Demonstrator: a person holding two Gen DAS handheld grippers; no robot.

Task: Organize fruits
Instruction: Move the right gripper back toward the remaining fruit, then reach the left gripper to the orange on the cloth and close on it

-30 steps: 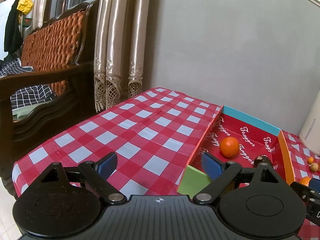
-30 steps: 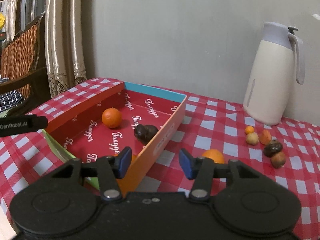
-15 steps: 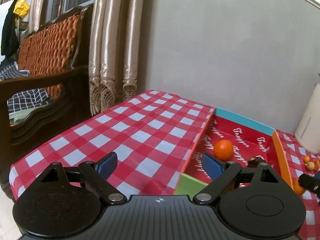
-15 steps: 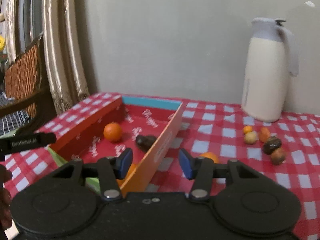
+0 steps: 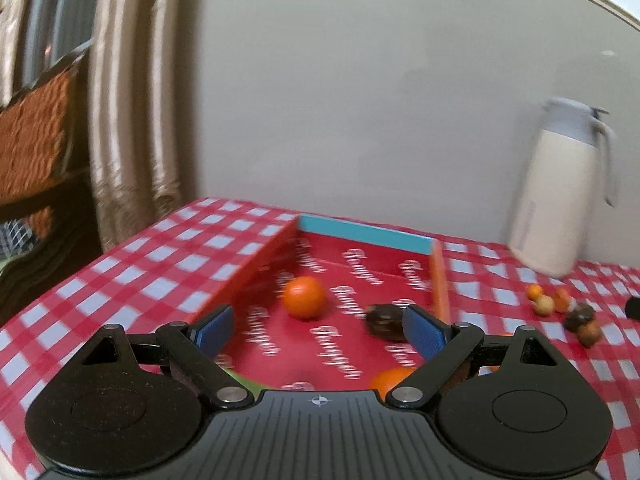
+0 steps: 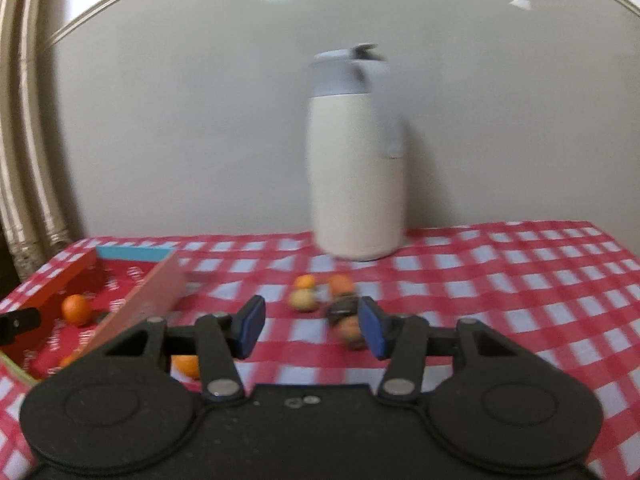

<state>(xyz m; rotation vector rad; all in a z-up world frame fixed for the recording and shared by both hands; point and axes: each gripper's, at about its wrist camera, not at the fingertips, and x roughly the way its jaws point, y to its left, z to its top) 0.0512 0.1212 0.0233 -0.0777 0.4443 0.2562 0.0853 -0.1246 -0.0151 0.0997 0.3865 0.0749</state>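
Observation:
A red box [image 5: 439, 280] with a blue far wall lies on the checked table. In it are an orange [image 5: 304, 297], a dark brown fruit [image 5: 385, 322] and a second orange [image 5: 390, 380] near my left gripper [image 5: 320, 330], which is open and empty over the box. Several small loose fruits [image 6: 320, 300] lie on the cloth right of the box; they also show in the left wrist view [image 5: 564, 312]. One more orange [image 6: 186, 365] lies beside the box [image 6: 148, 300]. My right gripper [image 6: 312, 326] is open and empty, facing the loose fruits.
A tall cream thermos jug [image 6: 356, 168] stands at the back by the wall, behind the loose fruits; it also shows in the left wrist view [image 5: 560, 196]. Curtains [image 5: 132, 100] and a wooden sofa [image 5: 36, 148] stand left of the table.
Both views have swung to the right. My left gripper now faces into the box instead of its left edge. My right gripper has turned from the box toward the loose fruits and jug.

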